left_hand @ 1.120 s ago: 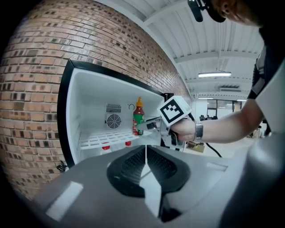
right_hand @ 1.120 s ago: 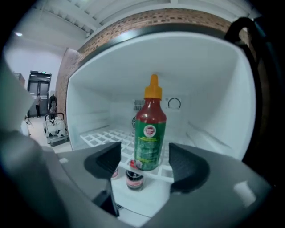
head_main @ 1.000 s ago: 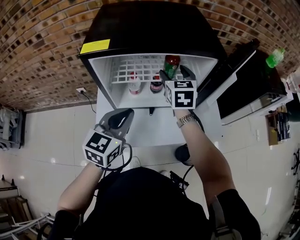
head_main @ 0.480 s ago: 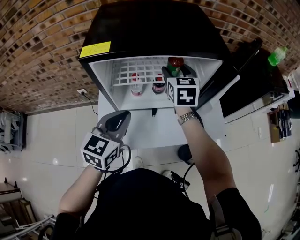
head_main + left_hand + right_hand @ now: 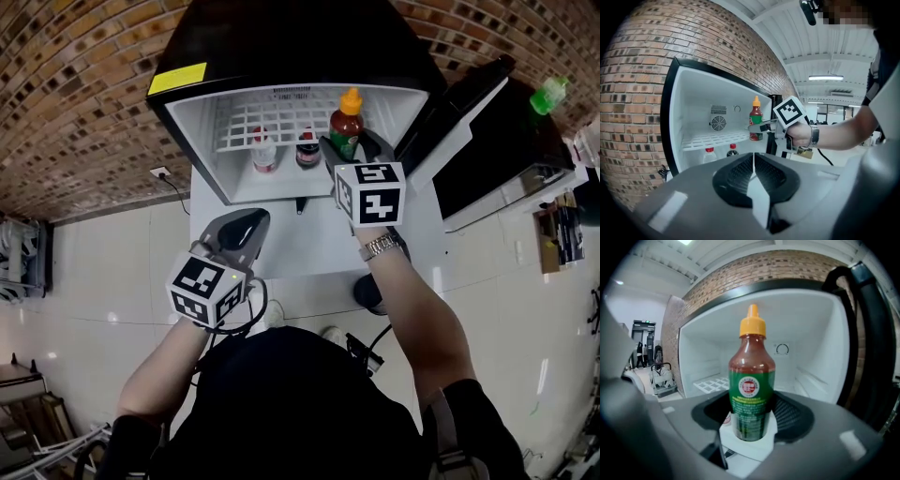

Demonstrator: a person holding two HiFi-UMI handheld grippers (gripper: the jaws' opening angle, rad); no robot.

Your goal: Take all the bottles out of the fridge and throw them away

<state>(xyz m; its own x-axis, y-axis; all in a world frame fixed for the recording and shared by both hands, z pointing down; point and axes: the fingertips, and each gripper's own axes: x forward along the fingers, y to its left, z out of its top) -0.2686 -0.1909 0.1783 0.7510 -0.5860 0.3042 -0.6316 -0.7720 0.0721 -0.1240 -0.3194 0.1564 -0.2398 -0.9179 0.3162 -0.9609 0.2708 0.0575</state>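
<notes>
A red sauce bottle (image 5: pixel 345 129) with an orange cap and green label stands upright between the jaws of my right gripper (image 5: pixel 352 143), at the mouth of the open fridge (image 5: pixel 187 122). In the right gripper view the jaws of that gripper (image 5: pixel 751 418) have just been closing and press on the bottle (image 5: pixel 751 385). A clear red-capped bottle (image 5: pixel 263 150) and a dark cola bottle (image 5: pixel 307 148) stand on the fridge floor under the wire shelf (image 5: pixel 246 127). My left gripper (image 5: pixel 246 220) is shut and empty, well in front of the fridge.
The fridge door (image 5: pixel 487 150) hangs open at the right, with a green bottle (image 5: pixel 548 94) beyond it. A brick wall (image 5: pixel 75 94) with a socket (image 5: pixel 159 173) lies behind and left. A dark object (image 5: pixel 366 292) sits on the pale floor under my right arm.
The right gripper has drawn back out of the fridge with the sauce bottle, whose orange cap now shows at the opening. The left gripper has hardly moved.
</notes>
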